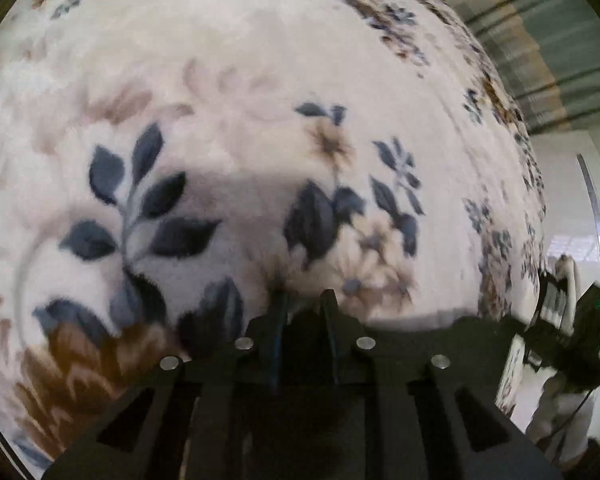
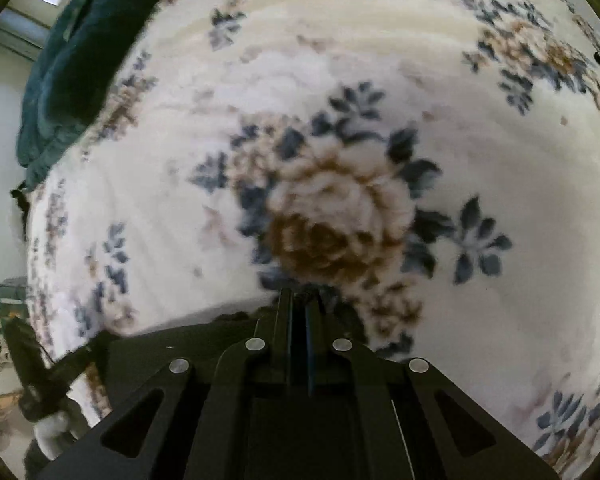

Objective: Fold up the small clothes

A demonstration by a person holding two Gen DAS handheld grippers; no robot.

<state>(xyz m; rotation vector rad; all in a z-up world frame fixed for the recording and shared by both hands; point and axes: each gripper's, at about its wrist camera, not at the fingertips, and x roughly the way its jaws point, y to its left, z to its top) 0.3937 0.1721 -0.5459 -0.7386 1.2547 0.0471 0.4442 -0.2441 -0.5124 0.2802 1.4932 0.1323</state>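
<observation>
The left hand-held gripper (image 1: 303, 300) hangs over a cream fleece blanket printed with navy leaves and brown flowers (image 1: 240, 128), its two black fingers set a little apart with nothing visible between them, so it reads as released. The fingertips are just above or touching the pile; I cannot tell which. The right hand-held gripper (image 2: 299, 300) points at a large brown rose on the same floral blanket (image 2: 340, 216), its fingers drawn nearly together with only a thin slit between them. A dark scrap shows at the tips, but whether it is pinched cloth or shadow I cannot tell. A dark teal crumpled garment (image 2: 72, 76) lies at the blanket's far left edge, well apart from the right hand-held gripper. The other hand-held device (image 1: 572, 332) shows at the lower right edge of the left view.
</observation>
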